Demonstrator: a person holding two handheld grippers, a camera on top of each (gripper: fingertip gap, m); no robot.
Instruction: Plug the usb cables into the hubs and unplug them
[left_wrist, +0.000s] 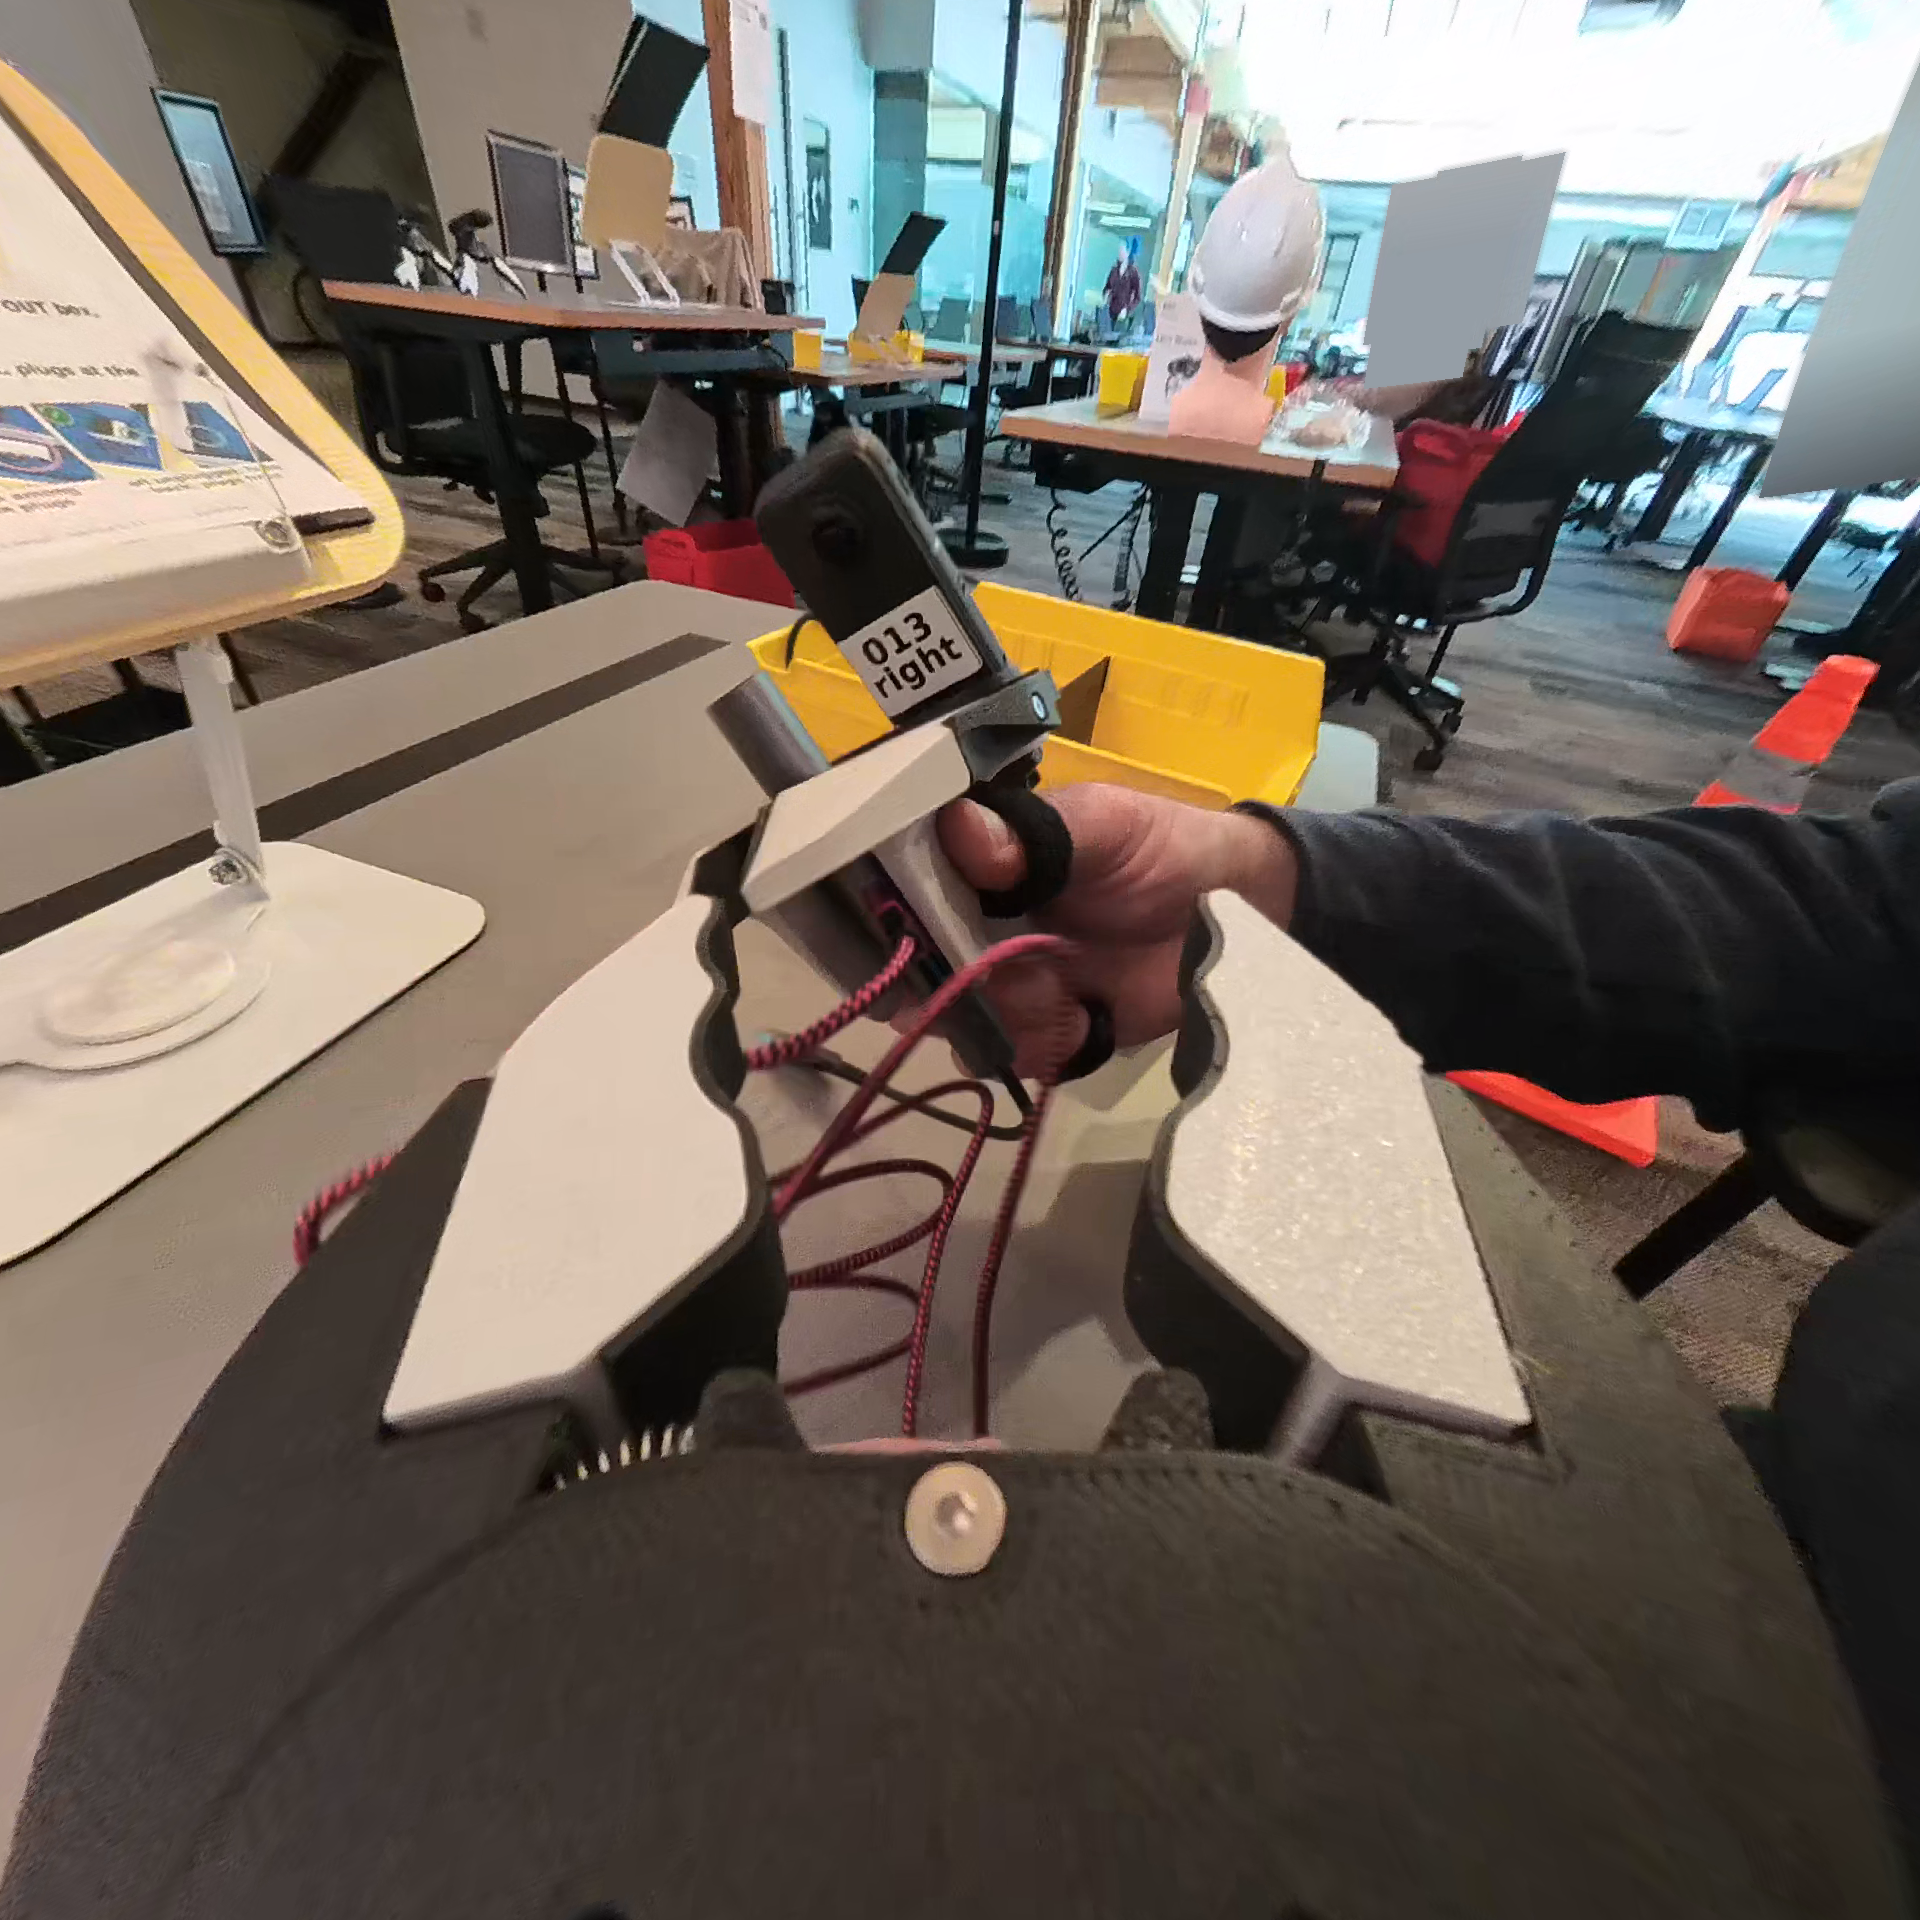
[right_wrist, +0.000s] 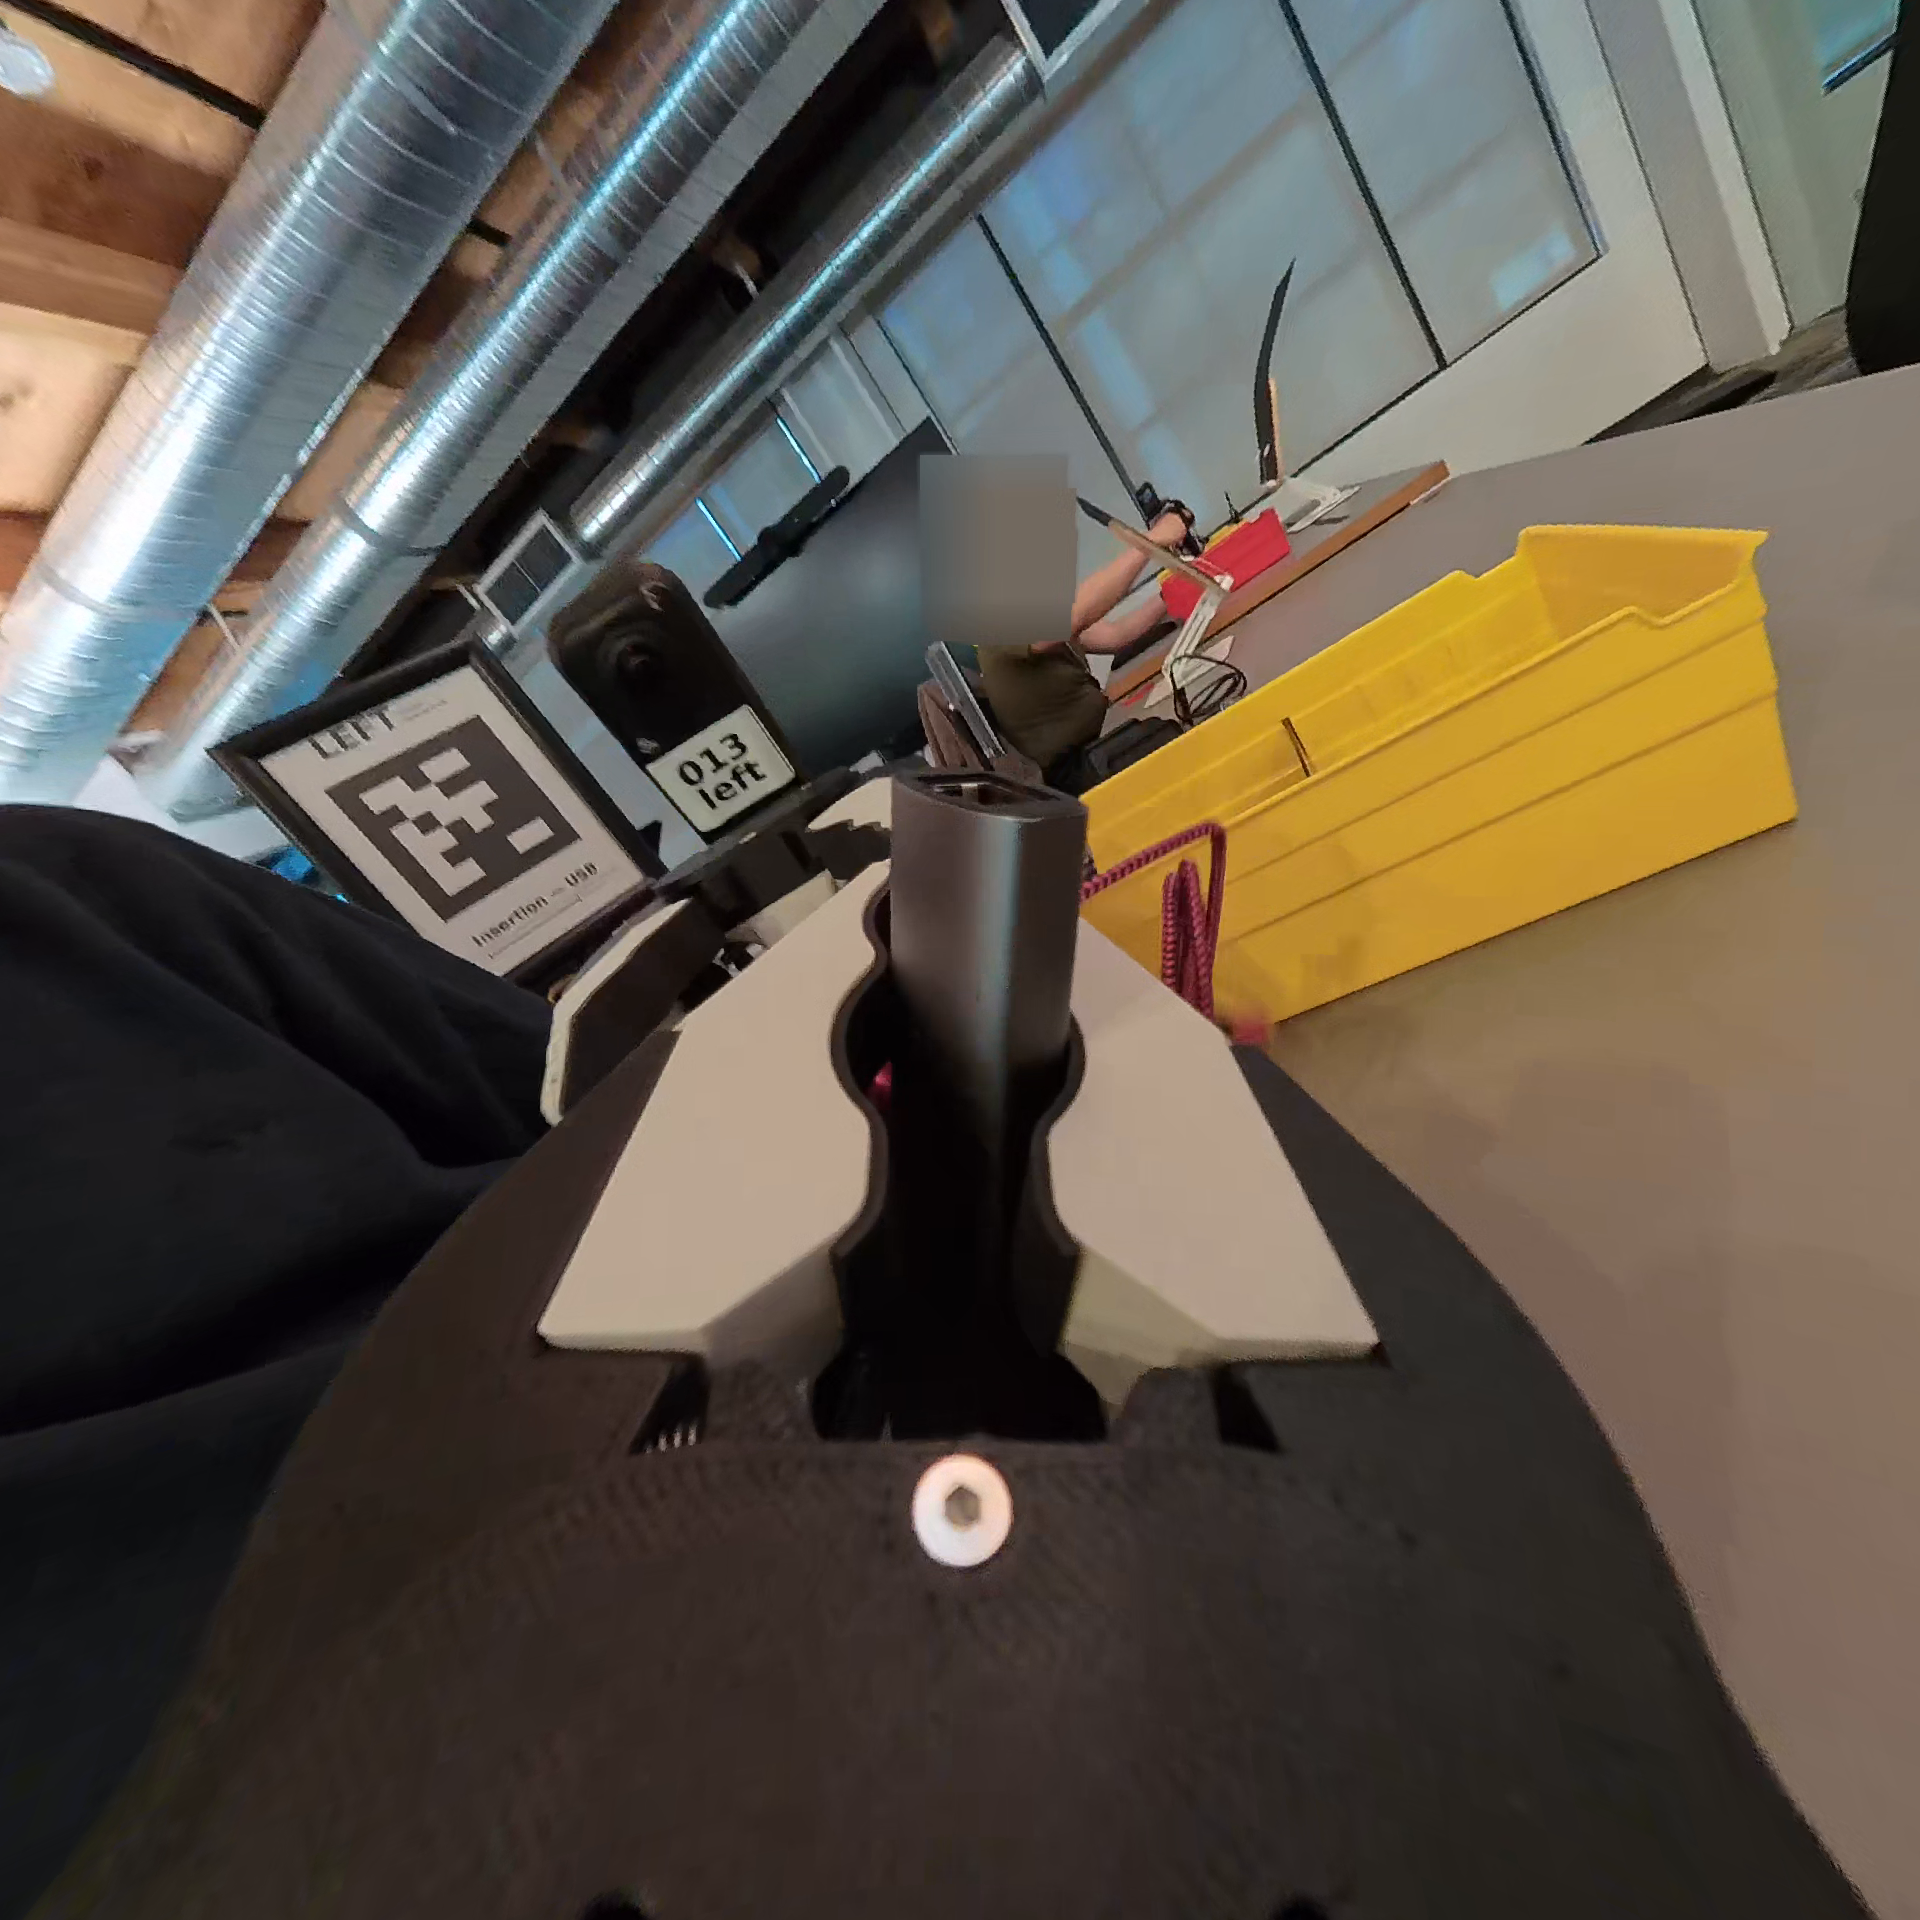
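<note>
Left wrist view: the left gripper (left_wrist: 956, 1049) stands spread wide with nothing between its fingers, above a grey table (left_wrist: 416, 790). Beyond it, a hand (left_wrist: 1101, 914) grips the right gripper (left_wrist: 769, 790), which clamps a dark grey hub (left_wrist: 764, 732). A magenta braided usb cable (left_wrist: 883, 1226) loops below, apparently trailing from the hub's near end. A yellow bin (left_wrist: 1174, 686) sits farther off.

Right wrist view: the right gripper (right_wrist: 971, 997) pinches the hub (right_wrist: 982, 914) upright, port end far. The cable (right_wrist: 1195, 914) hangs beside the bin (right_wrist: 1455, 810), right.
</note>
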